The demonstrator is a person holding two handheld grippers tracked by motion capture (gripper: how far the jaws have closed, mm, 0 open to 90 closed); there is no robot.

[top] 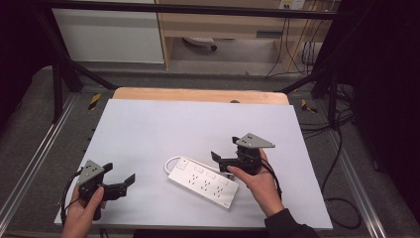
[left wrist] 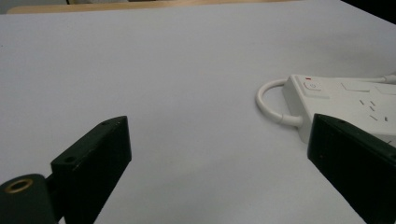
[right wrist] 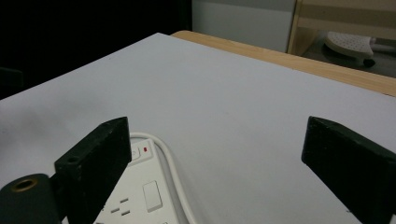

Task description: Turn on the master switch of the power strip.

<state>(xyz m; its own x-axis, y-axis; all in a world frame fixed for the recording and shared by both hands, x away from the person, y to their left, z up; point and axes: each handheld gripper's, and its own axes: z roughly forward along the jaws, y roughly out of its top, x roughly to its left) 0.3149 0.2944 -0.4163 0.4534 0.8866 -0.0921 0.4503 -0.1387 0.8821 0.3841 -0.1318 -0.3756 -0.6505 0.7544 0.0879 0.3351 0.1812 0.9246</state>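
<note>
A white power strip [top: 203, 182] lies flat on the white table top [top: 198, 124], near the front and right of centre, with its white cable [top: 171, 161] looping off its left end. My right gripper [top: 225, 148] hovers over the strip's far side, open with nothing between its jaws. In the right gripper view the strip [right wrist: 135, 196] with its switch sits below the open gripper [right wrist: 217, 154]. My left gripper [top: 119, 173] is open at the front left, apart from the strip. In the left gripper view the strip's switch end [left wrist: 336, 100] lies ahead to the right of the gripper [left wrist: 219, 154].
A wooden table edge [top: 198, 94] shows beyond the white sheet. Black frame bars [top: 64, 74] stand around the table. Dark cables [top: 341, 148] trail on the floor to the right. A white cabinet [top: 109, 34] and a wooden shelf [top: 223, 25] are at the back.
</note>
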